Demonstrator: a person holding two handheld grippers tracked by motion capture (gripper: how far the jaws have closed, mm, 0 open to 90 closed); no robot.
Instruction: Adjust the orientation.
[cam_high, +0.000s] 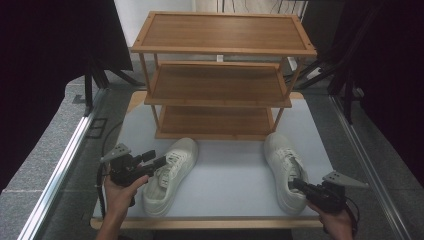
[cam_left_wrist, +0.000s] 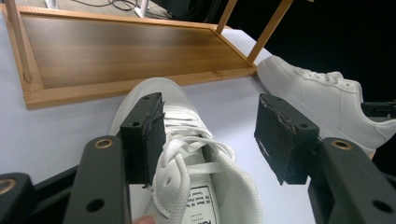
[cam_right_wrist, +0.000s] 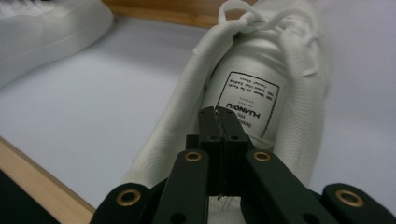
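Observation:
Two white lace-up sneakers lie on the white table in front of a wooden shoe rack (cam_high: 220, 85). My left gripper (cam_high: 154, 160) is open, its jaws on either side of the left sneaker's (cam_high: 170, 175) laced tongue and opening. In the left gripper view the gripper (cam_left_wrist: 210, 130) spans that sneaker (cam_left_wrist: 187, 154), with one pad by the laces. My right gripper (cam_high: 292, 184) is shut at the heel of the right sneaker (cam_high: 285, 165). In the right gripper view its tips (cam_right_wrist: 218, 114) meet over the heel rim of that sneaker (cam_right_wrist: 252, 60), with nothing between them.
The rack's bottom shelf (cam_left_wrist: 126, 51) sits just beyond both toes. The table's wooden front edge (cam_right_wrist: 28, 182) runs close behind the heels. Metal rails (cam_high: 60, 170) and black stands flank the table. The other sneaker (cam_right_wrist: 46, 28) lies off to the side in the right gripper view.

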